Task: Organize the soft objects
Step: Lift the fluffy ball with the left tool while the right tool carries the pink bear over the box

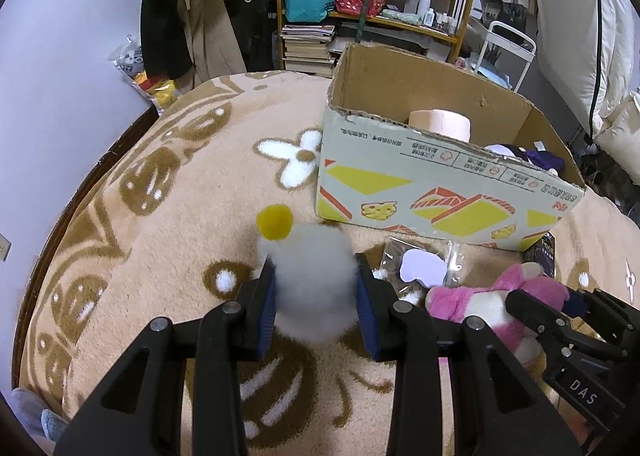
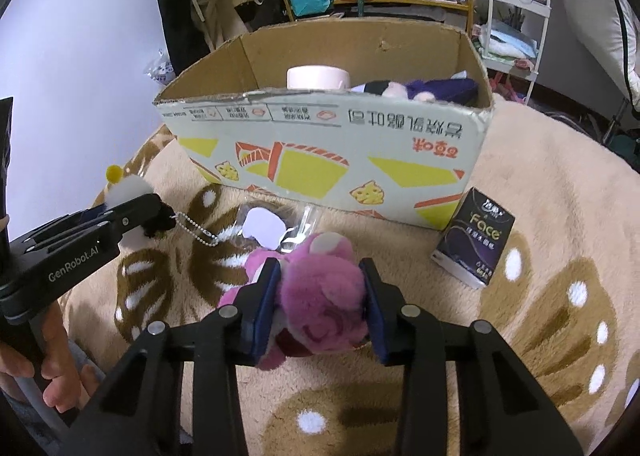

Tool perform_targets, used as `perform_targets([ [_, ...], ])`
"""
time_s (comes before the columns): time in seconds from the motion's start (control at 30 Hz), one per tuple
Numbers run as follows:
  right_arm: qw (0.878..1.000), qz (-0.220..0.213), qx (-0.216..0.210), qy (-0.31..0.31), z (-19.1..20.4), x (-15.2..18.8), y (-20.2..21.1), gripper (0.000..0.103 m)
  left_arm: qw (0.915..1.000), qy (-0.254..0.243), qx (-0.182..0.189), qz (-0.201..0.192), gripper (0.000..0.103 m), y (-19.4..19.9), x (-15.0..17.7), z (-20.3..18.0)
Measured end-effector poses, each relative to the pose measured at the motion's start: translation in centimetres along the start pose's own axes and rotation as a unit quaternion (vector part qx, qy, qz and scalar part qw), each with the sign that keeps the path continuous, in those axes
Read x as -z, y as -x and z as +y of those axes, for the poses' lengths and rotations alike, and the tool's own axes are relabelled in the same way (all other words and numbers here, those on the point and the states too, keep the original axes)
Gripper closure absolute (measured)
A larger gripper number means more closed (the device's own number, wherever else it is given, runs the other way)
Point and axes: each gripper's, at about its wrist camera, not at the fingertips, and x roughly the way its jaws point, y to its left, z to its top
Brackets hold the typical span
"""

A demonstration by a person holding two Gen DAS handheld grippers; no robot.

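Observation:
My left gripper (image 1: 316, 274) is shut on a white fluffy plush (image 1: 316, 280) with a yellow pompom (image 1: 275, 222), held above the blanket, left of the cardboard box (image 1: 440, 192). The same plush (image 2: 128, 190) with its bead chain shows at the left of the right wrist view. My right gripper (image 2: 320, 280) is shut on a pink plush bear (image 2: 324, 296) in front of the box (image 2: 320, 144). The bear (image 1: 480, 304) also appears at lower right in the left wrist view. Inside the box lie a pink roll (image 2: 318, 78) and a purple plush (image 2: 432, 90).
A clear plastic bag with a white card (image 2: 266, 230) lies before the box. A dark tissue pack (image 2: 474, 240) stands at the box's right corner. A beige patterned blanket (image 1: 180, 196) covers the surface. Shelves, books and hanging clothes stand behind.

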Motion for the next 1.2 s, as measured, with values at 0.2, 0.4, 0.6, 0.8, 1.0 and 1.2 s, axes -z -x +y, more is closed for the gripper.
perform_targets([
  [0.2,0.999,-0.028,0.018,0.004,-0.2,-0.6,1.1,0.061,1.0000,0.003,0.007,-0.006,0.070,0.4,-0.1,0.0],
  [0.4,0.998,-0.061,0.031,0.001,-0.5,-1.1,2.7,0.061,0.9994,0.004,0.012,-0.031,0.070,1.8,-0.5,0.2],
  [0.6,0.993,-0.114,0.032,0.004,-0.1,-1.8,5.5,0.061,0.9979,-0.001,0.029,-0.059,0.071,3.9,-0.8,0.1],
  [0.8,0.987,-0.160,0.019,-0.002,0.1,-2.7,7.7,0.061,0.9946,-0.016,0.027,-0.099,0.070,6.3,-1.2,-0.4],
  [1.0,0.982,-0.189,0.015,-0.012,-0.3,-3.3,9.7,0.061,0.9886,-0.016,0.047,-0.142,0.070,8.4,-1.6,-0.2],
  [1.2,0.975,-0.221,0.004,-0.014,-0.8,-4.4,11.1,0.061,0.9847,-0.027,0.055,-0.163,0.070,9.4,-2.4,-0.6],
])
